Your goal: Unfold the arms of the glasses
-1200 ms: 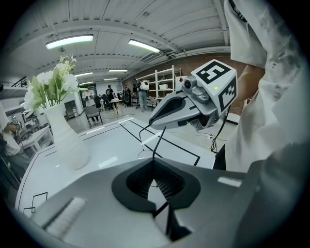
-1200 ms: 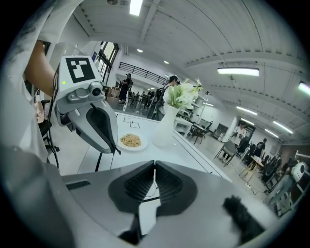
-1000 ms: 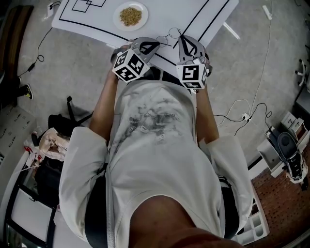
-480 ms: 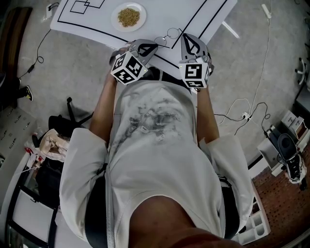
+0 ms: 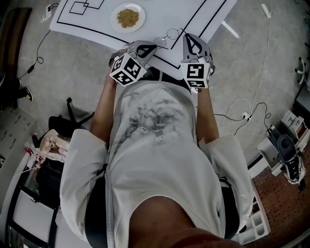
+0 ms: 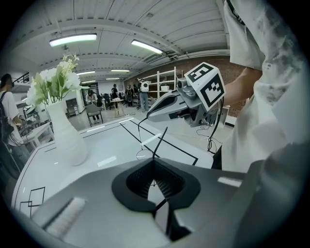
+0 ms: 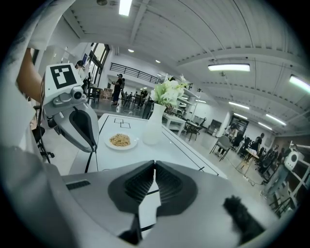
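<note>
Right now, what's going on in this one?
A person at the edge of a white table holds a pair of glasses between two grippers. The left gripper is shut on one thin black arm; the right gripper, jaws together, seems to pinch the frame's other side. How far the arms are unfolded is unclear.

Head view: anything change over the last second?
Very little. The right tongs drifted slightly rightward in the head view, widening the gap to the left tongs a touch. Both stay shut on the glasses over the table edge. The plate has not moved.
</note>
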{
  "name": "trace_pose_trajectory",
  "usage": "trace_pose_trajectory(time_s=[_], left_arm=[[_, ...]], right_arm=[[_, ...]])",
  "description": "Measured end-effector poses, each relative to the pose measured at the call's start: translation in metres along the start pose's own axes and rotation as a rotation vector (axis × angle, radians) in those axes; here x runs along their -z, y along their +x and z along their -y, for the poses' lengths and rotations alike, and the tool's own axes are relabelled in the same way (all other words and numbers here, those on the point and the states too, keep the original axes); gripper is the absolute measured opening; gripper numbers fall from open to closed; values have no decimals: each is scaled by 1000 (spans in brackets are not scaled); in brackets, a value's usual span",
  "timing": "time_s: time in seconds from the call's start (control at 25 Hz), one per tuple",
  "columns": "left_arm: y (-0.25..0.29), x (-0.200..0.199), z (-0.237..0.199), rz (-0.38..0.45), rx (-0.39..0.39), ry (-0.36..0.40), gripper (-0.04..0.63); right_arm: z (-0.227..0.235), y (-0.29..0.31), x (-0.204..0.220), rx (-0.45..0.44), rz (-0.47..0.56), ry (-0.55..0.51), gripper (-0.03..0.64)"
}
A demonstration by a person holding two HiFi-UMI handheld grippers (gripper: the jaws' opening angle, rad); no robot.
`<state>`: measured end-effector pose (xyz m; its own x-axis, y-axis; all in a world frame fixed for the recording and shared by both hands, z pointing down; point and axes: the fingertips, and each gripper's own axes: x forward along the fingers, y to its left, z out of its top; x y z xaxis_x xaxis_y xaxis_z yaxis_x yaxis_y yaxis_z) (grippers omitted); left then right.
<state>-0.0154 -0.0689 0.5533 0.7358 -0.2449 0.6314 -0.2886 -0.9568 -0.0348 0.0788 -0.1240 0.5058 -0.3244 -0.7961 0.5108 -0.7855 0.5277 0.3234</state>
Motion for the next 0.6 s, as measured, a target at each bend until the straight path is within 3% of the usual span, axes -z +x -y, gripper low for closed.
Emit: trace_pose_trajectory(time_s=[0.6], left_arm=[[-4, -1, -5, 41, -51, -95, 9]], right_arm=[[3, -4, 4, 30, -3, 34, 23]])
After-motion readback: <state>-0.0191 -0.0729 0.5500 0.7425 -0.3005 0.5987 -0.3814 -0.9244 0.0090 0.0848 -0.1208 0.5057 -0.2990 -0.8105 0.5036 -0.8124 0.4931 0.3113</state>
